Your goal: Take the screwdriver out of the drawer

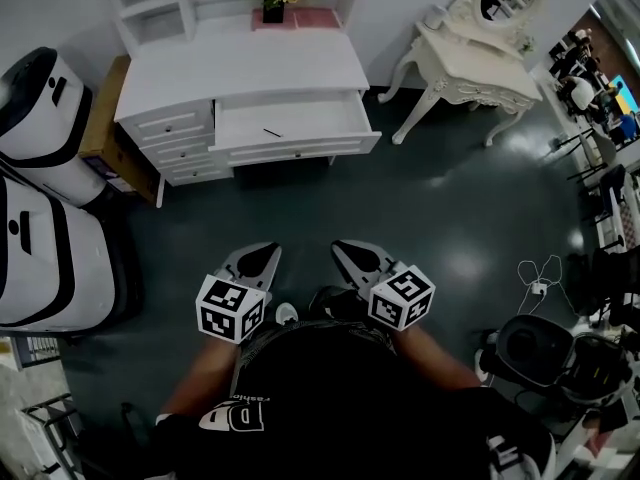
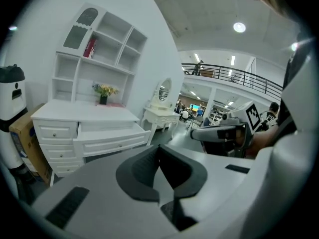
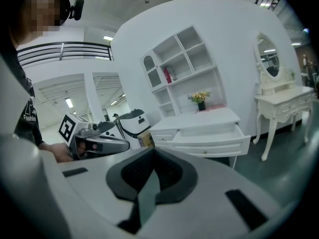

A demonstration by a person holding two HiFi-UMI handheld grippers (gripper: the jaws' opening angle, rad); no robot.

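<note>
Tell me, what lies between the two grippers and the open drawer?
Only bare dark floor lies between the left gripper, the right gripper and the drawer holding the screwdriver; the head view shows it.

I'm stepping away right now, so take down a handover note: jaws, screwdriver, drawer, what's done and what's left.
Left gripper: jaws shut, empty.
Right gripper: jaws shut, empty.
Both are held over the dark floor, well short of the white desk.
Drawer: pulled open. Screwdriver: a thin dark shape lying inside it.
Done: drawer open.
Left: walk up, open one gripper's jaws, grip the screwdriver, lift it out.
</note>
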